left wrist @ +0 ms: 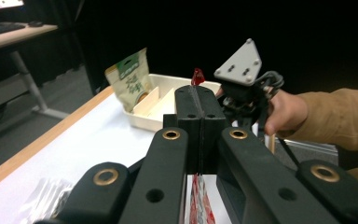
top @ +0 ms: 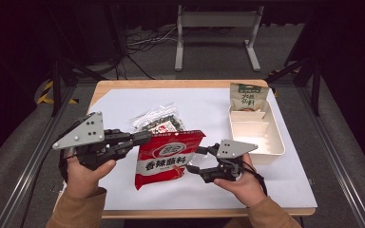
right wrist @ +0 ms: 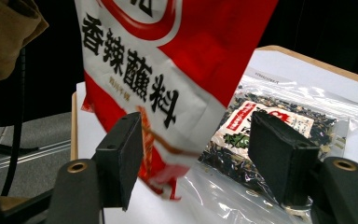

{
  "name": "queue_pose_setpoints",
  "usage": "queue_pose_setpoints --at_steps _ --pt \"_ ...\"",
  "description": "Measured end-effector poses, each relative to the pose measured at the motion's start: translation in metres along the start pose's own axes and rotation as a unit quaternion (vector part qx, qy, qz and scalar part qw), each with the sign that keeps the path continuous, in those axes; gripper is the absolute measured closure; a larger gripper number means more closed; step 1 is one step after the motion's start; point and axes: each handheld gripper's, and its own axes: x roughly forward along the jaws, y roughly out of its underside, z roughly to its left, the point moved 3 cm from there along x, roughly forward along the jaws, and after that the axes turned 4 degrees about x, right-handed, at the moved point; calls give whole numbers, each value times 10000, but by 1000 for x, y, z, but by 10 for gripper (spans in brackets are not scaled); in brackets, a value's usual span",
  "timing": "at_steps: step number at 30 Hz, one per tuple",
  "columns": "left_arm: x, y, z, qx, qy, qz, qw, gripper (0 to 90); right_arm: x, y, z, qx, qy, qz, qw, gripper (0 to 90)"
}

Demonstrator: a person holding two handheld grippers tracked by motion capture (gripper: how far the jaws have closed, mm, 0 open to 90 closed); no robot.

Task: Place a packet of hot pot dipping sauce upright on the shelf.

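Glossy red plastic pouch [top: 168, 156], clear crinkly plastic bag [top: 159, 118], matt white tray [top: 279, 142].

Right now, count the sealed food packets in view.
3: red-and-white seasoning packet held in the left gripper; clear plastic bag of dark dried bits on the table; green-and-white pouch standing in the cream tray.

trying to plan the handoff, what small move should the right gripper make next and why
Probably shut the right gripper on the red bag. Its fingers stand open on either side of the bag's lower corner, while the left gripper is clamped on the bag's top edge, holding it off the table.
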Motion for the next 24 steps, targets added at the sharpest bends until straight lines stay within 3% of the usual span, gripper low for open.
queue_pose_setpoints --at_steps 3,9,13,20,24 --pt "9 -2 -1 133 119 -27 9998 900 2 3 -4 67 -42 52 10000 355" --pt "22 2 1 106 238 6 9997 900 4 6 -4 69 -285 -67 9995 388" --pt "26 6 5 95 243 -53 9996 900 7 9 -7 242 -450 -188 9985 395" --pt "29 9 7 52 257 -101 9996 900 13 12 -7 281 -658 -228 9972 483" --pt "28 10 8 19 257 -151 9996 900 12 11 -2 174 -756 -275 9966 619"
